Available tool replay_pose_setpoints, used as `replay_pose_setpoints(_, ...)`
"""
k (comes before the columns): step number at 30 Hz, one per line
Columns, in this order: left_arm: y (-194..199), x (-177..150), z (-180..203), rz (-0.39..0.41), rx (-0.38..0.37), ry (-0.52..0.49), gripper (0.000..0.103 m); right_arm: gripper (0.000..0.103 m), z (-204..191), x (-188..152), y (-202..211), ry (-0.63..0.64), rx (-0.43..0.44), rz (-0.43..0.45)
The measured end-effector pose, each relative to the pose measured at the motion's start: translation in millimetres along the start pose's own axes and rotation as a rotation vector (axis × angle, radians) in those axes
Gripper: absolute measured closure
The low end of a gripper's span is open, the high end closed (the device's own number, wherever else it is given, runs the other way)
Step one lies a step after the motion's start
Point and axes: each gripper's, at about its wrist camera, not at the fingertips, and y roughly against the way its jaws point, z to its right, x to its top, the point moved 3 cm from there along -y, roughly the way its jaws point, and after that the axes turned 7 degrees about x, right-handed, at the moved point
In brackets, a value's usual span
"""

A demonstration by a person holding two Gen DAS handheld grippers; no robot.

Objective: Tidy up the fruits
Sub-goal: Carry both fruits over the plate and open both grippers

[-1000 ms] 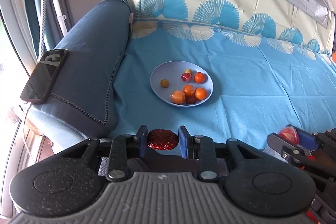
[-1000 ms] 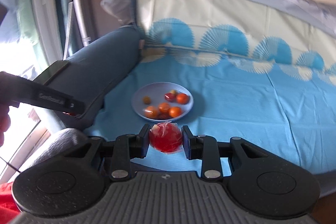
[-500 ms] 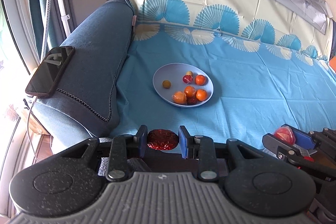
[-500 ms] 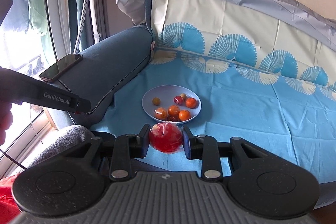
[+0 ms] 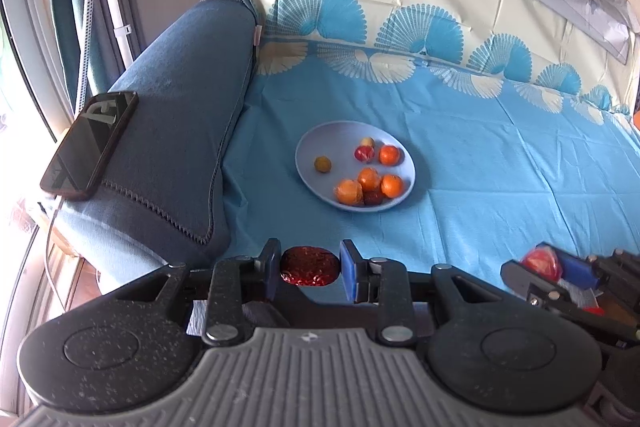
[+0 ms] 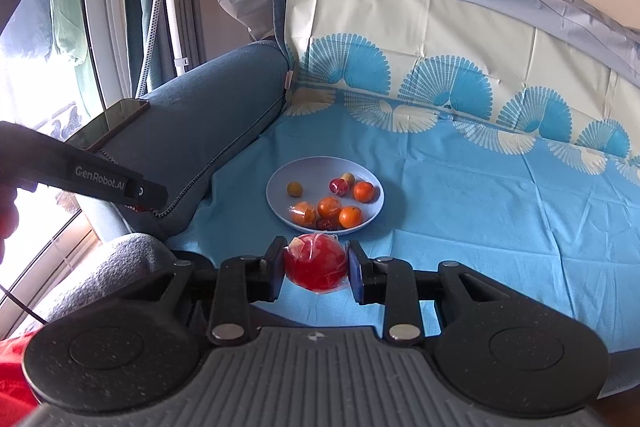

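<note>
The left tool (image 5: pixel 309 269) clamps a dark red fruit (image 5: pixel 309 265); the right tool (image 6: pixel 316 269) clamps a wrapped red fruit (image 6: pixel 315 261). Carry each over the plate's (image 6: pixel 280 203) bare left side, lower, then release gently.

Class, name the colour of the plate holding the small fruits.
Pale blue-grey; the plate shows best in the right wrist view.

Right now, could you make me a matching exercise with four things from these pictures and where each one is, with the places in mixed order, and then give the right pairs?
Things:
1. phone
2. dark red fruit
3. wrapped red fruit
4. oranges

Places:
A. on the plate
B. in the right gripper
C. on the sofa arm
D. in the left gripper

Pairs: 1-C, 2-D, 3-B, 4-A
</note>
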Motion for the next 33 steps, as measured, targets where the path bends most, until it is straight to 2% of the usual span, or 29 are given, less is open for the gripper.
replay_pose_setpoints(8, -45.0, 49.5, 8.0, -0.002, 0.0, -0.004, 0.068, 0.07, 14.7, 24.6, -48.4, -0.021, 0.007, -0.005)
replay_pose_setpoints(17, -126.9, 92.8, 30.0, -0.064, -0.006, -0.04, 0.068, 0.07, 49.1, 55.2, -129.8, -0.047, -0.014, -0.029)
replay_pose_setpoints(25, -200.5, 111.5, 41.8, -0.115, 0.004, -0.055, 0.068, 0.07, 76.8, 63.0, -203.8, -0.051, -0.033, -0.075)
replay_pose_setpoints(33, -257.4, 118.6, 49.5, -0.145, 0.018, -0.071, 0.068, 0.07, 93.2, 55.9, -260.1, -0.044, -0.038, -0.135)
